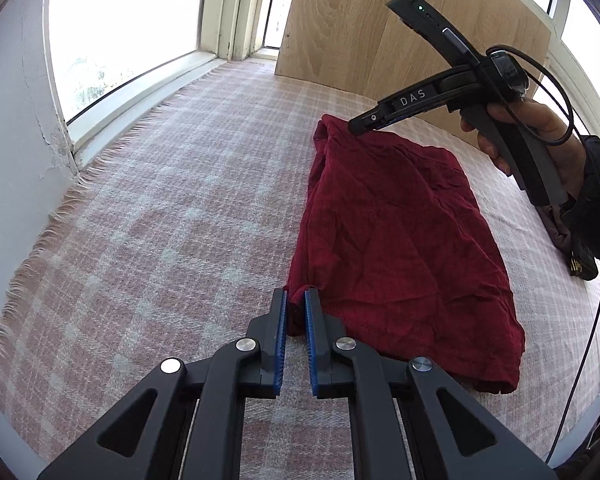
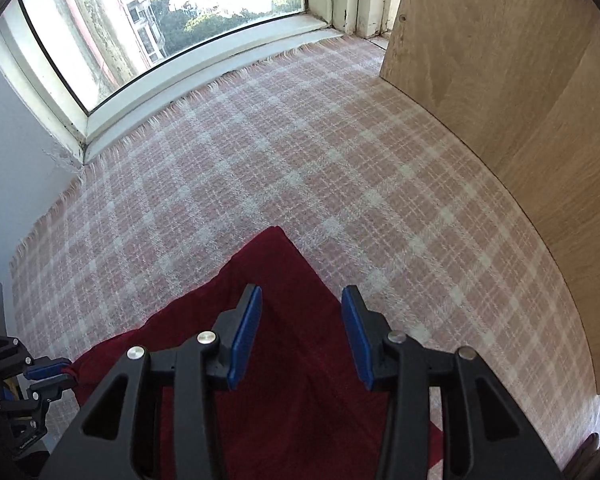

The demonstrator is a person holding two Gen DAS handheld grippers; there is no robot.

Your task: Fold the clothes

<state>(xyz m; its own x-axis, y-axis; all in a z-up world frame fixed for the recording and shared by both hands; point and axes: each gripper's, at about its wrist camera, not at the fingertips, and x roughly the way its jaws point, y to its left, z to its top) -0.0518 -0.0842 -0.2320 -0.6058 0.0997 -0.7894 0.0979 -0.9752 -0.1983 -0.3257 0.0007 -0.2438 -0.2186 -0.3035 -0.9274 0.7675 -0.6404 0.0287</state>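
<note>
Pink-and-white checked woollen blanket with a fringed edge is spread as the working surface beneath both tools. Nearest the left gripper, a corner of the dark red crumpled fabric garment is seen pinched between its blue-padded jaws, which are nearly together. Beyond it, the garment is laid flat in a folded shape. Over its far corner the right gripper is held by a hand, its jaws standing apart with nothing clamped between them. Farther off, a light wooden board and a white-framed window are seen.
</note>
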